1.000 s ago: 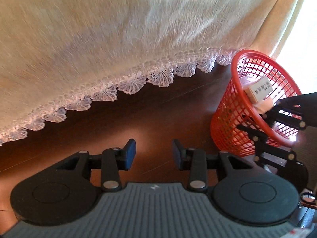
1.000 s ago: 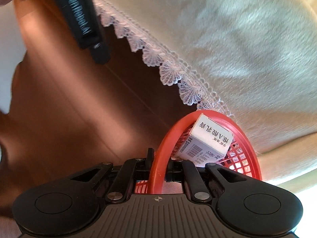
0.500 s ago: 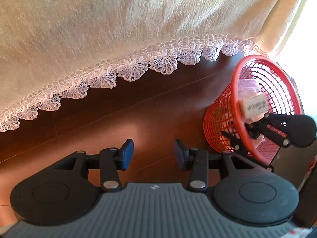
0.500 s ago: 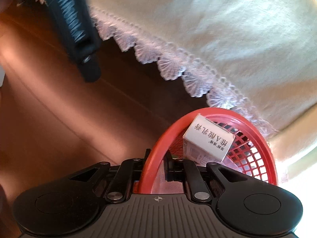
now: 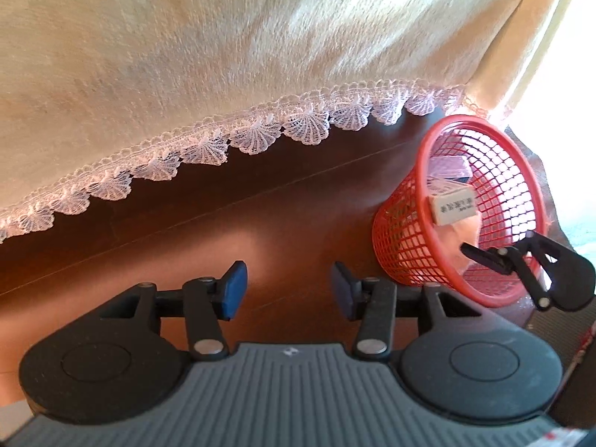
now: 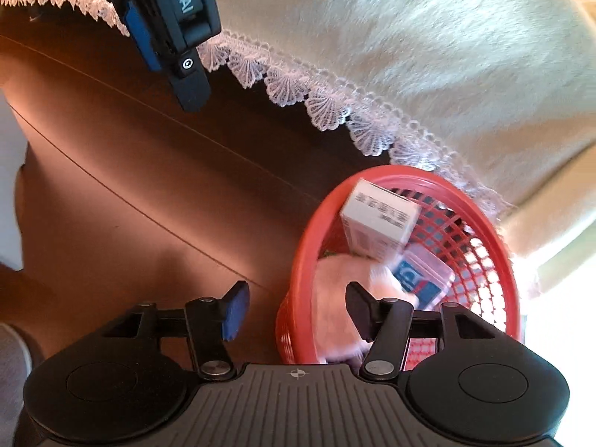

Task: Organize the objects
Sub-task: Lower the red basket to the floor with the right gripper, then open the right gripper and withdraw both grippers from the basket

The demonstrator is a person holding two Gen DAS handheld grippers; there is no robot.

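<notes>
With the red mesh basket point(image 6: 406, 260) standing on the brown table point(image 6: 149, 193) beside the lace-edged cloth point(image 6: 372, 56) and holding a white box point(image 6: 378, 225), withdraw the right hand-held gripper point(image 6: 296, 311) straight up: its jaws are released and straddle the rim. The left hand-held gripper point(image 5: 288, 290) is spread, empty.

A: What's different?
B: The right gripper point(image 6: 294, 313) has let go of the red basket point(image 6: 499, 260) rim, jaws now spread; the white box point(image 6: 378, 223) tipped inside
</notes>
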